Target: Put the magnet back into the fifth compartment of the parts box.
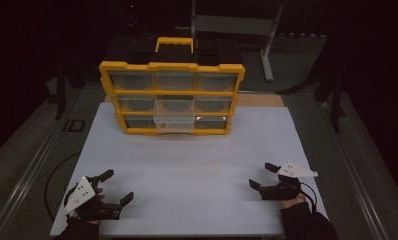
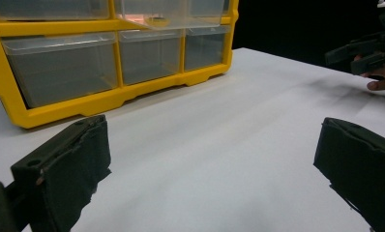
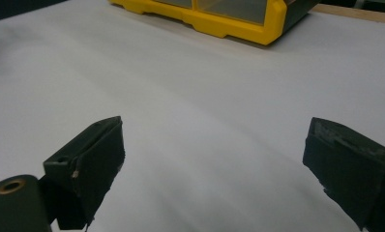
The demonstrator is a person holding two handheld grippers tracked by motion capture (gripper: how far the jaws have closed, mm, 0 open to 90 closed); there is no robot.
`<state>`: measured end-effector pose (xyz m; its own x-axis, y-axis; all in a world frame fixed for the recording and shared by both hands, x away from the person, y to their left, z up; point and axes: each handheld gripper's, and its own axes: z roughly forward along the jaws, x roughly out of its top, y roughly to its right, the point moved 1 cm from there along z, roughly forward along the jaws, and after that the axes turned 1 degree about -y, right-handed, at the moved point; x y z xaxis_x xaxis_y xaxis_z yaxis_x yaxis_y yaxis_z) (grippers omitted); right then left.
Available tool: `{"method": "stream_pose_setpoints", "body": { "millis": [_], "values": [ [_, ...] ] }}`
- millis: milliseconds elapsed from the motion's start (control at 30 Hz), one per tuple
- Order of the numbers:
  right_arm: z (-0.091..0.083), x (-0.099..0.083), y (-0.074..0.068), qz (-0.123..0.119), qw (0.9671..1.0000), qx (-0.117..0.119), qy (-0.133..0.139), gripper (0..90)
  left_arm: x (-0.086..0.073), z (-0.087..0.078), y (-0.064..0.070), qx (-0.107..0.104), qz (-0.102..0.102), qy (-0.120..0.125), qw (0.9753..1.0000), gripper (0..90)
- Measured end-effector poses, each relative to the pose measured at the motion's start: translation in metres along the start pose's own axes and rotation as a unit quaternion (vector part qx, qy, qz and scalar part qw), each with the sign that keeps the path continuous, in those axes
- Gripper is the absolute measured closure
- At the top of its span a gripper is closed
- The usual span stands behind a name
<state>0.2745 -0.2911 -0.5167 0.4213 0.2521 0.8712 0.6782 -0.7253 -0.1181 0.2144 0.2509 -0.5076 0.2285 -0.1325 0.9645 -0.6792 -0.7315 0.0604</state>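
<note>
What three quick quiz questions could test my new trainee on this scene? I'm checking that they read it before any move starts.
1. True or false: both tongs, the left tongs and the right tongs, are open and hold nothing.
2. Which drawer of the yellow organizer sticks out: A top left, B middle column, C bottom right?
3. Fill in: both tongs are at the ____ edge of the white table, apart from the organizer.

Key: 1 true. 2 B, the pulled-out drawer. 3 near.
</note>
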Motion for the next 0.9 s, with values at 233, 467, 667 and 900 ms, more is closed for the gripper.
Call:
{"method": "stream_pose_setpoints", "body": {
  "millis": [233,467,667,900],
  "values": [
    [-0.007,-0.006,-0.001,-0.001,0.9999,-0.013,0.006,7.6,0.000,0.000,0.000,0.000,0.000,0.000,1.0000,0.2],
    [-0.015,-0.009,0.000,0.001,0.9994,-0.029,0.021,7.5,0.000,-0.001,0.000,0.000,0.001,0.000,1.0000,0.2],
    [-0.017,-0.009,0.000,0.001,0.9984,-0.045,0.033,7.5,0.000,0.000,0.000,-0.001,-0.001,0.001,1.0000,0.2],
    [-0.008,-0.007,-0.001,-0.002,0.9984,-0.045,0.035,7.5,-0.001,0.000,0.000,0.000,-0.002,0.000,1.0000,0.2]
  ]
}}
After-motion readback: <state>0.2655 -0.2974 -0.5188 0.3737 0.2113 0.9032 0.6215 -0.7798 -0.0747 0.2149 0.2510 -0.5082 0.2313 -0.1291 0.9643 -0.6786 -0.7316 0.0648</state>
